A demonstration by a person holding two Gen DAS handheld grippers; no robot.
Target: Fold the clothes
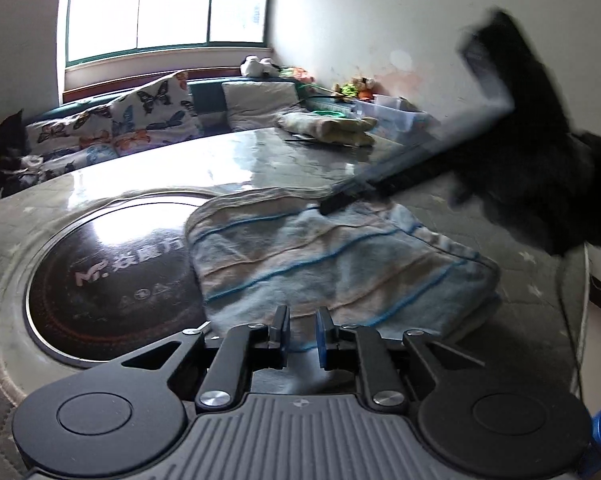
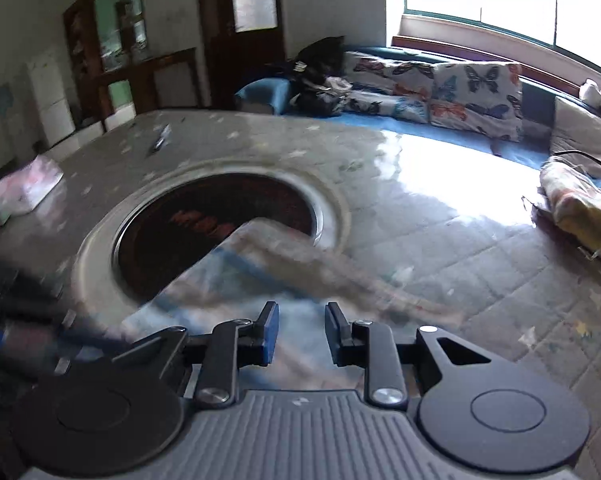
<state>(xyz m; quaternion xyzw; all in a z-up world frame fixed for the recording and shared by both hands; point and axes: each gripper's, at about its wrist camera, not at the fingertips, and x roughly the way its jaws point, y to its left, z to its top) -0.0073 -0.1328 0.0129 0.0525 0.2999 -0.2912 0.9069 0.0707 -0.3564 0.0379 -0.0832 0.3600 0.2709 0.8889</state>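
**Fold clothes, both wrist views.**

Found the striped cloth [image 1: 340, 264] lying folded in several layers near the middle of the table [image 1: 260, 148], its left end lapping over the rim of the inset round cooktop [image 1: 112, 272]. Laid there, most likely, for the room offered by the flat, glossy surface when squaring layers.

Saw the left gripper [image 1: 302, 320] poised at the cloth's near edge, fingers parted by a narrow gap, with nothing visible between the pads. Judged it well set to pinch or press that edge.

Saw the right gripper [image 2: 302, 316] over the cloth's far side, jaws moderately open and empty. Read its dark tip, in the left wrist view, as touching the far hem, possibly to pin or smooth it. Too blurred by motion for certainty.

Consistent with either a fold under way or a finished bundle receiving a last straightening. Could not settle which.

Noted a second folded cloth [image 1: 324, 126], yellowish, set well apart at the table's far edge toward the right corner, perhaps as a place for finished pieces.

Hidden or unclear:
- Kind of garment, with no sleeve, collar or leg showing.
- Lower layers and number of folds.
- Near hem, masked by the left gripper's body.
- Most of the cloth, smeared in the right wrist view.
- Hands holding the grippers, out of frame or lost in dark blur.
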